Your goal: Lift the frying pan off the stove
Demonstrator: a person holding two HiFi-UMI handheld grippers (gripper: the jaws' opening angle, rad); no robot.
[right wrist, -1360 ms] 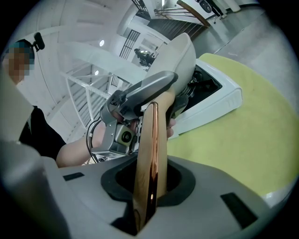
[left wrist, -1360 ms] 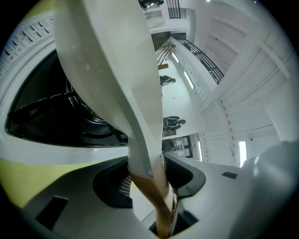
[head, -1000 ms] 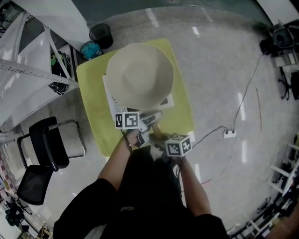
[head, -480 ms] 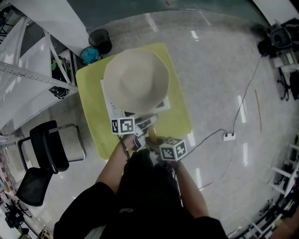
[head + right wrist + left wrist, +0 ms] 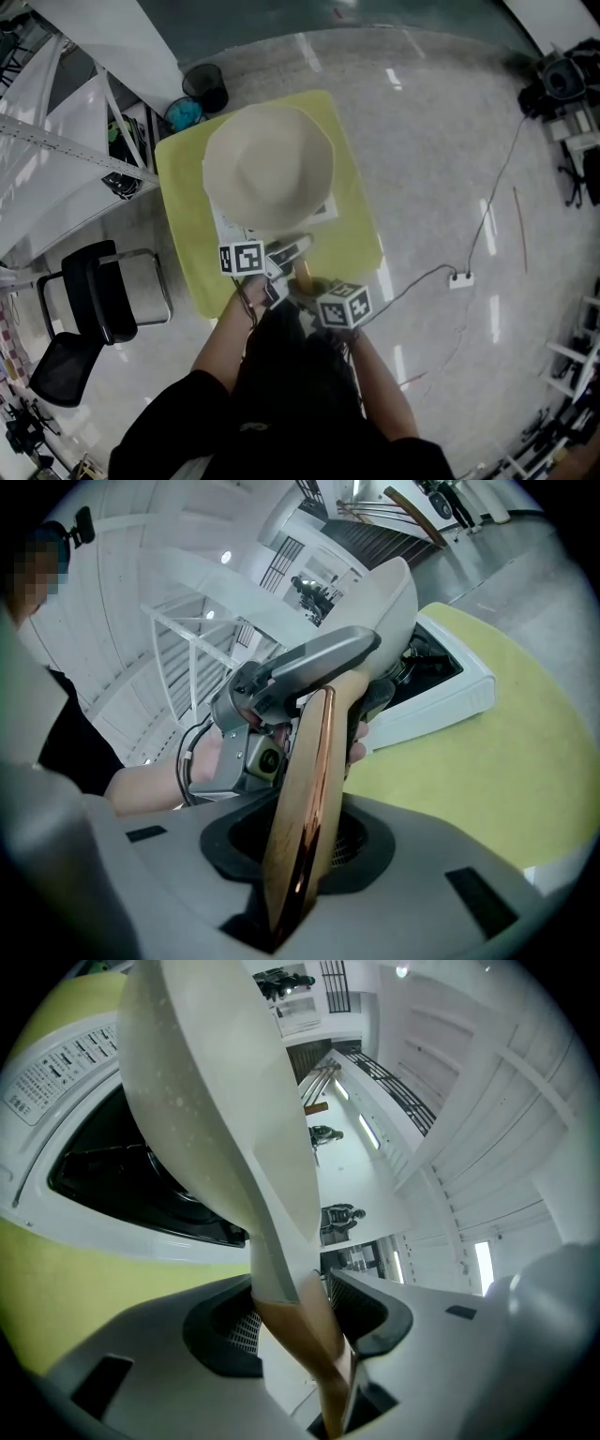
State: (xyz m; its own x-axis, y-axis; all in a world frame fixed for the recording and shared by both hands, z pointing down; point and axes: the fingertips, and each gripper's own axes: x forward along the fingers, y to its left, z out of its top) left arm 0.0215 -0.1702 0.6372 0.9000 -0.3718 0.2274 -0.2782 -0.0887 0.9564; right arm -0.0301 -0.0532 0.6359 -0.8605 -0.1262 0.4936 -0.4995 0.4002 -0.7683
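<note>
We find open floor [image 5: 431,141] right of the table [image 5: 359,236] and beyond it, crossed only by a thin cable [image 5: 486,217] and its socket block [image 5: 460,278]. The left is tight: a white rack [image 5: 56,159], two bins [image 5: 203,86] and a chair [image 5: 103,300] stand close to the table's edge. Over the table the tilted pan [image 5: 267,164] covers most of the stove [image 5: 324,210], leaving bare strips at the right and near sides.
</note>
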